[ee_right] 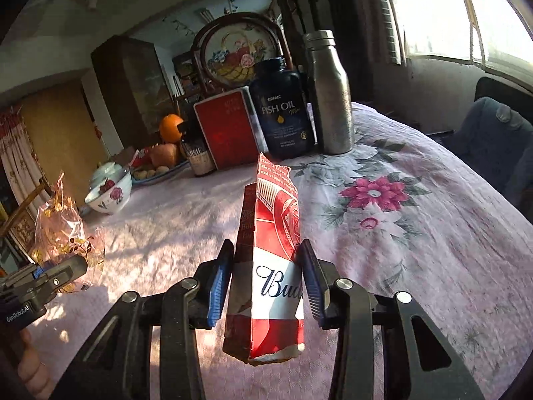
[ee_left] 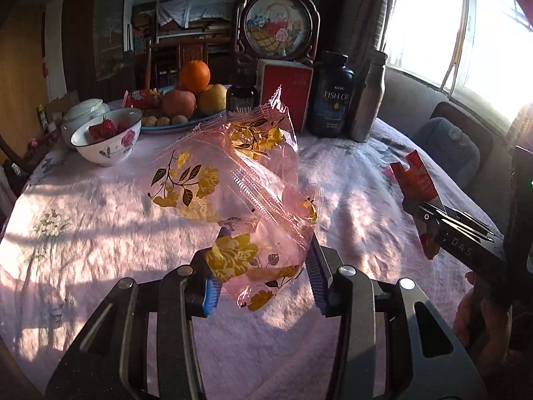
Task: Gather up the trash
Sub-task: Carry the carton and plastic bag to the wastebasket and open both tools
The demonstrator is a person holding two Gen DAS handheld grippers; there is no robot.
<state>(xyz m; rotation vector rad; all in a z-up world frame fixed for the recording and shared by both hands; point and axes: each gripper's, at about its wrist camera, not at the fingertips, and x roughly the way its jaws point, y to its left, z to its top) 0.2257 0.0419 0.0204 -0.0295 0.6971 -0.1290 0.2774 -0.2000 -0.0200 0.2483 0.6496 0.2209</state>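
My left gripper (ee_left: 263, 266) is shut on a crumpled clear pink plastic wrapper with gold flowers (ee_left: 233, 180) and holds it above the table. The wrapper also shows at the left of the right wrist view (ee_right: 63, 230). My right gripper (ee_right: 266, 273) is shut on a torn red and white Budweiser carton piece (ee_right: 273, 266), held upright over the table. In the left wrist view the carton piece (ee_left: 416, 180) sticks out of the right gripper (ee_left: 433, 213) at the right edge.
The round table (ee_left: 100, 226) has a pink floral cloth. At the back stand a strawberry bowl (ee_left: 106, 136), a fruit plate (ee_left: 186, 100), a red box (ee_left: 286, 93), a fish oil bottle (ee_right: 283, 113), a steel bottle (ee_right: 329, 96). A chair (ee_left: 449, 146) stands at the right.
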